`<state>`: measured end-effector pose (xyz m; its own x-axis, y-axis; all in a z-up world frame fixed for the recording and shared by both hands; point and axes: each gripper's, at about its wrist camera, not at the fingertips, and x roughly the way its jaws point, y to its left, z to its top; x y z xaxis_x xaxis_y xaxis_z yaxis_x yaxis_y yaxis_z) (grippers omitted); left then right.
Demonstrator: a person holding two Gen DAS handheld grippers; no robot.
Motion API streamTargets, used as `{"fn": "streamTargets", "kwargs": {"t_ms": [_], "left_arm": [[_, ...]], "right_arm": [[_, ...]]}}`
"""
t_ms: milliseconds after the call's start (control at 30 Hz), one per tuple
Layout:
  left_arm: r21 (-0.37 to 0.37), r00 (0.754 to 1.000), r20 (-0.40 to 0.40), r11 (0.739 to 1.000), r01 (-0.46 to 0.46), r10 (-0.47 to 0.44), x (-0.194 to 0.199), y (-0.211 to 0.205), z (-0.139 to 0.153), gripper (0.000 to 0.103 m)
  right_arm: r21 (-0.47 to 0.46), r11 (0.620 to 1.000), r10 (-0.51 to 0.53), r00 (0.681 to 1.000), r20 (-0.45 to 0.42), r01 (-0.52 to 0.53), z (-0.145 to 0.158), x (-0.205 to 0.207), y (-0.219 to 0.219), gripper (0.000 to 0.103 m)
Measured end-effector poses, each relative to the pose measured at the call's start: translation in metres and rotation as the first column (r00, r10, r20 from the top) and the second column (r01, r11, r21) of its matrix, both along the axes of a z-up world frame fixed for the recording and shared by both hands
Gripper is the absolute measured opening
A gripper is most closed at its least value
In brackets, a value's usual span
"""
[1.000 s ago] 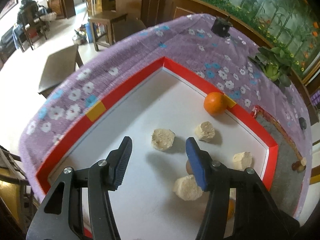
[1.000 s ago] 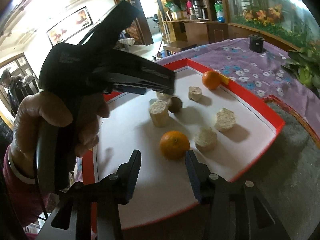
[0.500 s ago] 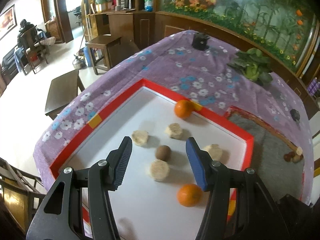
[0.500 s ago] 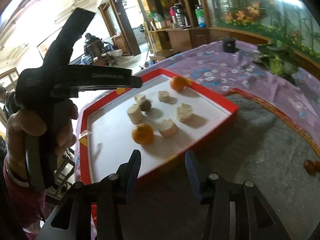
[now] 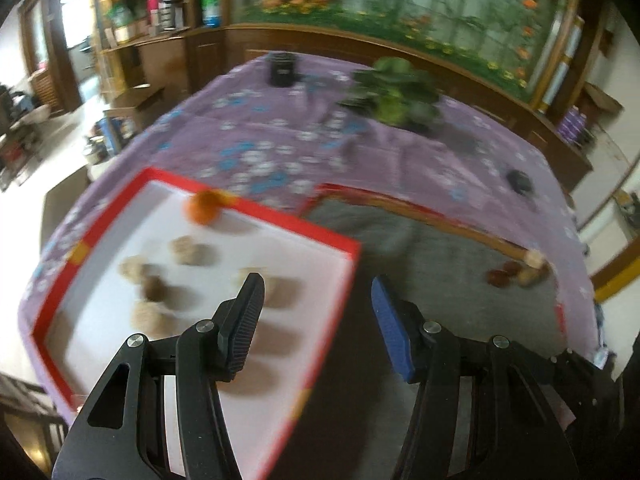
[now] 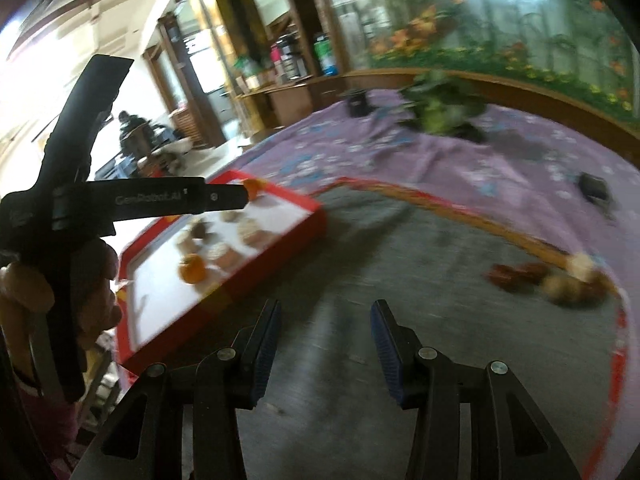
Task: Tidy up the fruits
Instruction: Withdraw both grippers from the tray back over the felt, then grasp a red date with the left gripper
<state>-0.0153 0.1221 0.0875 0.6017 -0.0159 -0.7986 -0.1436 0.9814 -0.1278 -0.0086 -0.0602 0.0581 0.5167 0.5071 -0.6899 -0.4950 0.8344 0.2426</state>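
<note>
Tray sits on the surface, left of the mat. Fruits lie in the tray; small items rest at the mat's far right edge. Plant stands behind the mat.

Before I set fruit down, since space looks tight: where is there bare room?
The grey mat is bare between the red-rimmed tray and the small brown fruits at its far edge. The tray's middle is crowded; its near white floor is free.

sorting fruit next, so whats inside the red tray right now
In the red tray on its white floor: one orange by the far rim, a second orange nearer, several blurred beige chunks and a small brown fruit. The left gripper hides part of the near side.
</note>
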Motion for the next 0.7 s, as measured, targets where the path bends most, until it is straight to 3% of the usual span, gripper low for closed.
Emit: {"fn": "streamTargets", "kwargs": {"t_ms": [133, 333, 533, 700], "left_arm": [[-0.042, 0.994, -0.023, 0.994, 0.102, -0.103, 0.017, -0.039, -0.010, 0.056], [-0.017, 0.970, -0.069, 0.973, 0.231, -0.232, 0.036, -0.096, -0.030, 0.056], [-0.010, 0.944, -0.080, 0.948, 0.319, -0.319, 0.051, -0.134, -0.044, 0.056], [0.046, 0.897, -0.090, 0.897, 0.439, -0.434, 0.063, -0.161, -0.054, 0.056]], "right_arm": [[-0.030, 0.993, -0.112, 0.994, -0.010, 0.112, -0.007, -0.004, -0.055, 0.045], [-0.034, 0.964, -0.265, 0.963, -0.046, 0.264, -0.020, 0.000, -0.125, 0.046], [-0.029, 0.960, -0.280, 0.959, -0.032, 0.279, -0.018, 0.006, -0.143, 0.046], [-0.005, 0.965, -0.263, 0.964, -0.031, 0.263, -0.019, 0.010, -0.143, 0.046]]}}
